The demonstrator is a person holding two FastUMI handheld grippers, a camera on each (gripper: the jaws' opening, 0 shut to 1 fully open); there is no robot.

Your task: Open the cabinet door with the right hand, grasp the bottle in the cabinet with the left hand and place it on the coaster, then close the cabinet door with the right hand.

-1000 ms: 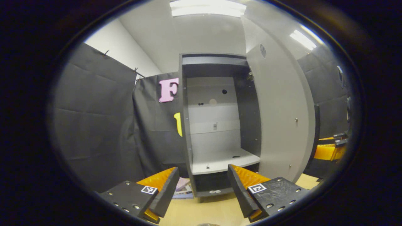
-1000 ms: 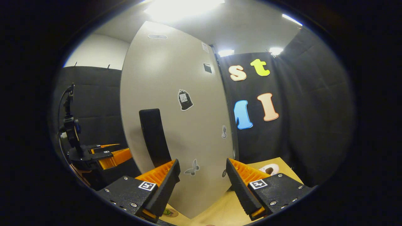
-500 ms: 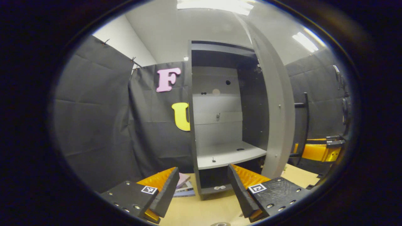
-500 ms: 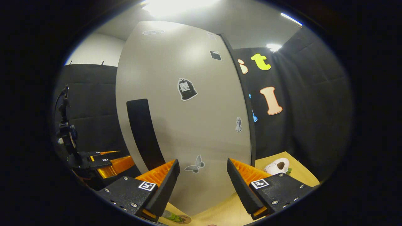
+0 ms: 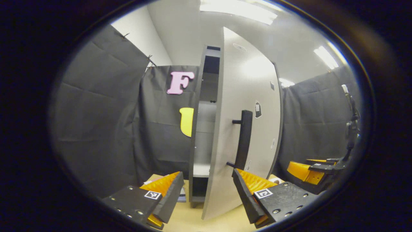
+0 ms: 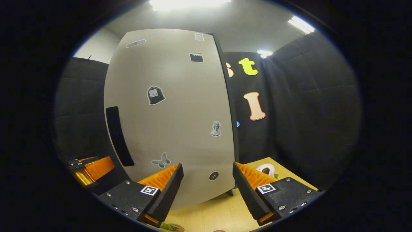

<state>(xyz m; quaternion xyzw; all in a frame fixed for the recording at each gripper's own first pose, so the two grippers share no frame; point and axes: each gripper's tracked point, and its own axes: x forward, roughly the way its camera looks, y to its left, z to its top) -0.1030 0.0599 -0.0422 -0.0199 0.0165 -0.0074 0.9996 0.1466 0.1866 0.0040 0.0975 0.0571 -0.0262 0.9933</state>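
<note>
— Grey cabinet door [image 5: 248,106] had swung from wide open to nearly shut, the shelf empty earlier.
— So the bottle was out; I couldn't see it. Left gripper [image 5: 207,190] and right gripper [image 6: 207,185] both gaped, empty.

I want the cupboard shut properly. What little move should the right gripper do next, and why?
Probably a gentle push forward on the cabinet door. In the left gripper view the door stands ajar, with a gap showing the cabinet's shelf. The right gripper is open, facing the door's front beside the handle, so pressing there should likely swing it closed.
</note>
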